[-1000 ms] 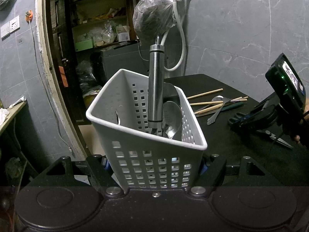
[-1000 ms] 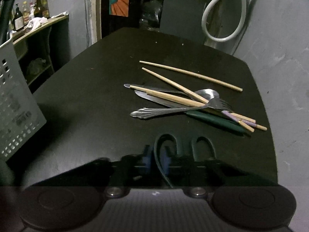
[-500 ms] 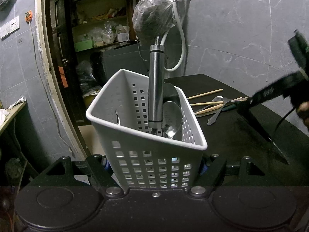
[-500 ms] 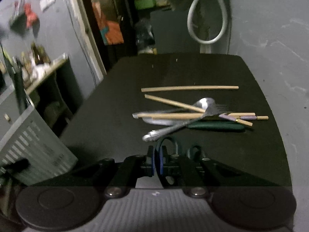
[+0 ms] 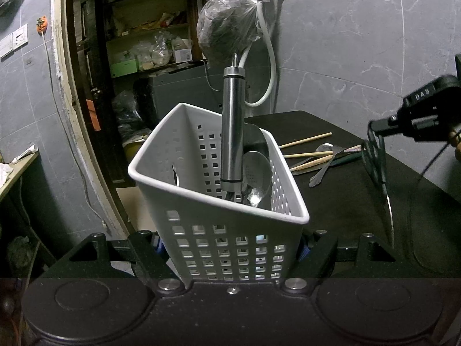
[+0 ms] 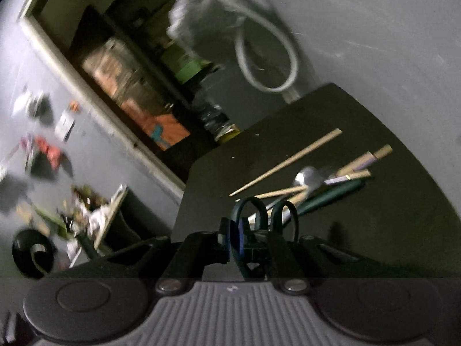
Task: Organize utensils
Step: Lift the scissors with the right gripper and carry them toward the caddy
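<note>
Scissors (image 6: pixel 260 225) are being clamped by right gripper (image 6: pixel 247 245), white basket (image 5: pixel 219 225) by left gripper (image 5: pixel 230 248); chopsticks (image 5: pixel 306 152) are lying on black table (image 5: pixel 345 207) beside grey marbled wall (image 5: pixel 345 43).

We saw a dark table (image 5: pixel 331 199) with a matte black top, filling the lower right of the left wrist view and the right half of the right wrist view. On it lay one loose pile of utensils. A single wooden chopstick (image 6: pixel 288 161) lay a little apart, toward the far side of the pile. More chopsticks (image 5: pixel 309 154) crossed over a metal spoon (image 5: pixel 324 147) and a fork (image 5: pixel 324 170). Under them we could see a tool with a dark green handle (image 6: pixel 328 196). The pile was at middle right in both views. The rest of the top was bare and slightly dusty.
</note>
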Tool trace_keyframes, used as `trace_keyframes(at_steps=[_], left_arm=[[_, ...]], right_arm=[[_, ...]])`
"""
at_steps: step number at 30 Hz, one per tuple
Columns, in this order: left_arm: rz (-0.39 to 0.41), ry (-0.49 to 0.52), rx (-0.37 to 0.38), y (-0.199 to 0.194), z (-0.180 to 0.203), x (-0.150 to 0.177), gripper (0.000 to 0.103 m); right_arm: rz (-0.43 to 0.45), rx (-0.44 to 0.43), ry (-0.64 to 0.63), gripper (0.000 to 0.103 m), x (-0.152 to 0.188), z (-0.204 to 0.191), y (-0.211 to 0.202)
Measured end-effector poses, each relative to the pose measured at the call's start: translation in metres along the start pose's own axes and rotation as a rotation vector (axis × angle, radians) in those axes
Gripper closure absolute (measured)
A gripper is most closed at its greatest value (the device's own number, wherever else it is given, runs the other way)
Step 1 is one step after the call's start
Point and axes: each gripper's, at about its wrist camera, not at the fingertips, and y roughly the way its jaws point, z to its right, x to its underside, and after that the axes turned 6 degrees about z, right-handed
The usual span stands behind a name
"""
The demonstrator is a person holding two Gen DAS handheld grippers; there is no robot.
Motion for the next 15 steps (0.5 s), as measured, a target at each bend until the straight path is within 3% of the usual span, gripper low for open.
trace_keyframes(at_steps=[15], left_arm=[[-0.001, 0.002, 0.001, 0.001, -0.001, 0.000, 0.025]], right_arm=[[0.006, 0.059, 0.082, 0.097, 0.022, 0.032, -0.019]])
